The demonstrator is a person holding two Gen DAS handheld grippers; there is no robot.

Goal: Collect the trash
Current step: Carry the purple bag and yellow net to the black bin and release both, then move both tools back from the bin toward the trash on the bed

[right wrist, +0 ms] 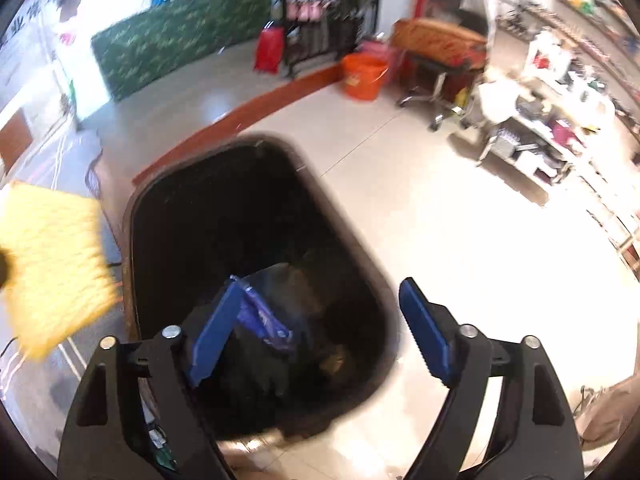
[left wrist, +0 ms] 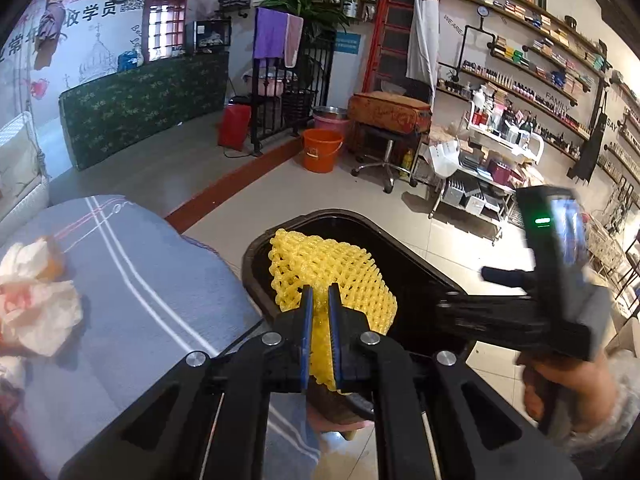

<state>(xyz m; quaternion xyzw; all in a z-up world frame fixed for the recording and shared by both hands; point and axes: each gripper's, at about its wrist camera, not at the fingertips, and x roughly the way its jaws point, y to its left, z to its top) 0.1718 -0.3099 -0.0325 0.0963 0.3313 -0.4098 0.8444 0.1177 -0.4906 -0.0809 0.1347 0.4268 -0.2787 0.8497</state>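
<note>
Crumpled tissues (left wrist: 38, 312) lie at far left on the striped grey cloth covering the table (left wrist: 168, 280), well apart from the bin; judged next to collect.

Left tool (left wrist: 319, 294): fingers pinched together on a yellow foam fruit net (left wrist: 340, 276), its free end hanging over the near-left rim of the black trash bin (left wrist: 424, 264). Held there, I judge, so it falls inside on release.

Right tool (right wrist: 320, 296): fingers spread wide apart, holding nothing, poised above the bin mouth. A blue wrapper (right wrist: 266, 318) lies inside, just beside the left finger; contact unclear. View blurred.
</note>
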